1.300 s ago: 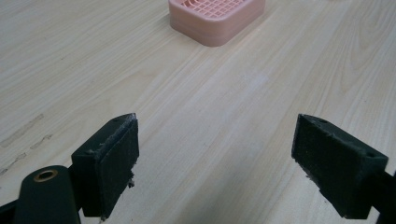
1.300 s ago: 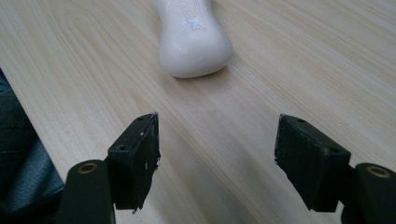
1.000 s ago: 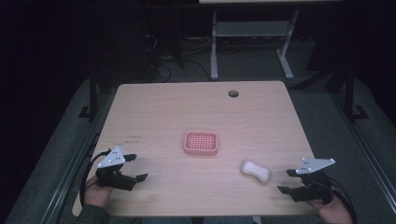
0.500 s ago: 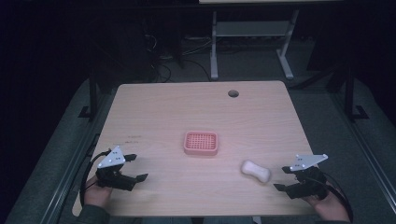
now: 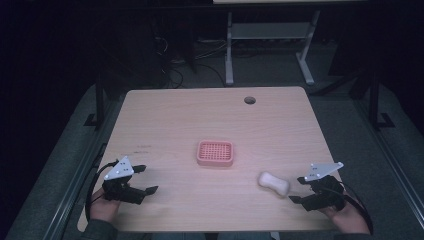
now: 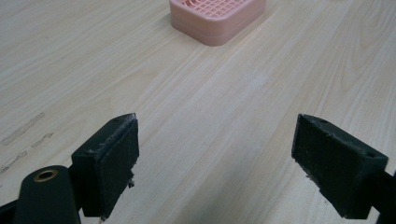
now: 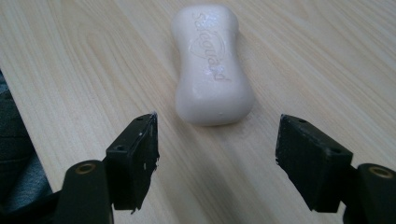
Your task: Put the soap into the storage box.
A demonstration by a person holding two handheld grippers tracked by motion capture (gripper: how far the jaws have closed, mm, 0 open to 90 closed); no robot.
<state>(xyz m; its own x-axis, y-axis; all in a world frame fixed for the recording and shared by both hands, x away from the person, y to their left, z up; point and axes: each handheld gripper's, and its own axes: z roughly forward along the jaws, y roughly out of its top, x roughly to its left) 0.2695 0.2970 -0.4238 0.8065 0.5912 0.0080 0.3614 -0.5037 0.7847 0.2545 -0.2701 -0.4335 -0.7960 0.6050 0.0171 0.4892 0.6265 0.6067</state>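
Note:
A white bar of soap [image 5: 273, 183] [image 7: 210, 65] lies flat on the wooden table [image 5: 210, 125], at the front right. My right gripper [image 5: 299, 189] [image 7: 217, 144] is open just to the right of it, jaws wide, the soap a short way ahead of the gap and not touched. A pink slotted soap dish [image 5: 215, 153] [image 6: 217, 16] sits near the table's middle. My left gripper [image 5: 145, 179] [image 6: 217, 154] is open at the front left, nothing between its jaws, the dish well ahead of it.
A round cable hole [image 5: 249, 100] is in the table's far right part. Grey metal desk legs [image 5: 230, 50] stand on the dark floor beyond the far edge. The table's front edge runs close under both hands.
My right gripper has moved left, closer to the soap. The left gripper, soap and dish have stayed in place.

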